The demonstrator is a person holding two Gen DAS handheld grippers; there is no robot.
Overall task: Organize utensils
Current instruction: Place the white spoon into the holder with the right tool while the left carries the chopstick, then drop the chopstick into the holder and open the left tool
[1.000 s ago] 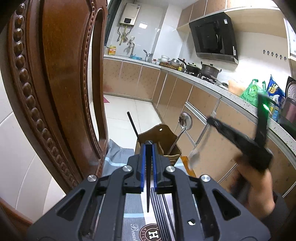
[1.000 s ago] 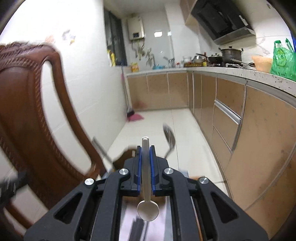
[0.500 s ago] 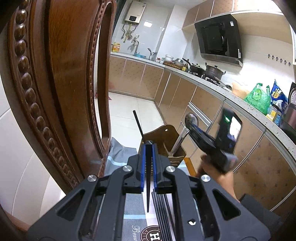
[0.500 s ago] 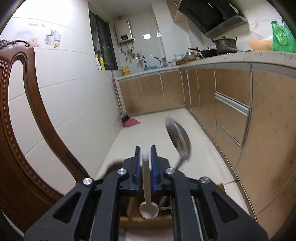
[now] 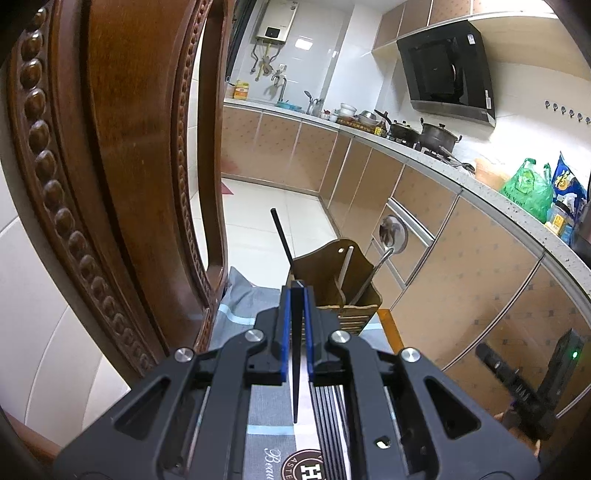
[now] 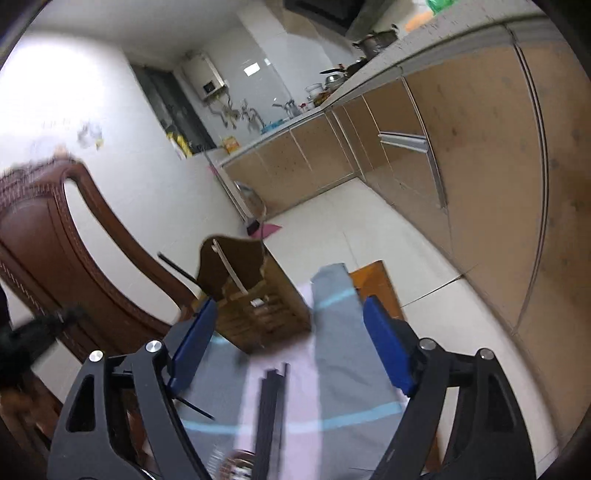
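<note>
We see a carved brown wooden chair back [image 5: 110, 177] filling the left side, white wall tiles behind it. Kitchen beyond: tan cabinet fronts [image 5: 436, 229] under a speckled countertop [image 5: 491, 199], black range hood [image 5: 447, 81] over dark pots [image 5: 437, 134] on the stove. White water heater [image 5: 275, 22] on the far wall. Green plastic bag [image 5: 528, 190] and blue snack bag [image 5: 567, 179] on the countertop. Pale floor tiles [image 6: 369, 229], pink mat [image 6: 267, 229] near the far wall.
</note>
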